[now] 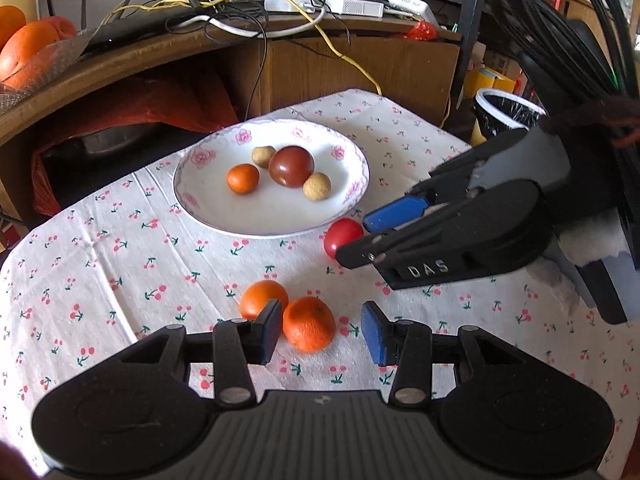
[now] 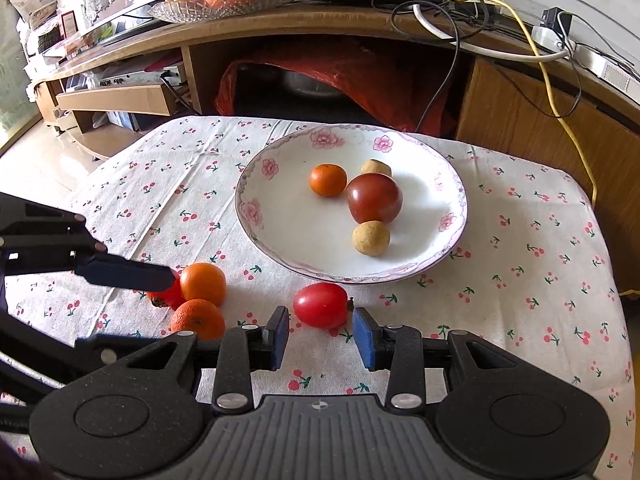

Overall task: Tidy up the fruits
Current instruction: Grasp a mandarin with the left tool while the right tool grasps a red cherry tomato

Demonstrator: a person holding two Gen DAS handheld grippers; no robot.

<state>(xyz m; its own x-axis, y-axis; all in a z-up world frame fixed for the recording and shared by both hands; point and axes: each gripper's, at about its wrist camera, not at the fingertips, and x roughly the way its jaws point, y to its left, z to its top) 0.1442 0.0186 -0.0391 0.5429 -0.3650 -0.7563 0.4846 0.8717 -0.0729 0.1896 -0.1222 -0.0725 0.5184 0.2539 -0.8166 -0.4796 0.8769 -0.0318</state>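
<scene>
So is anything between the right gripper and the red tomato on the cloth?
Nothing visible. The right gripper stands open just short of the red tomato, bare tablecloth between them. The plate lies beyond it.

Ahead of the hand-held gripper, beyond the worktop's cherry-print cloth (image 2: pixel 168 184), ran a curved wooden shelf unit (image 2: pixel 280 28) strewn with tangled cables (image 2: pixel 460 4). A red plastic bag (image 2: pixel 360 76) filled its open bay. To the left, daylight gleamed on a pale tiled floor (image 2: pixel 44 160).
</scene>
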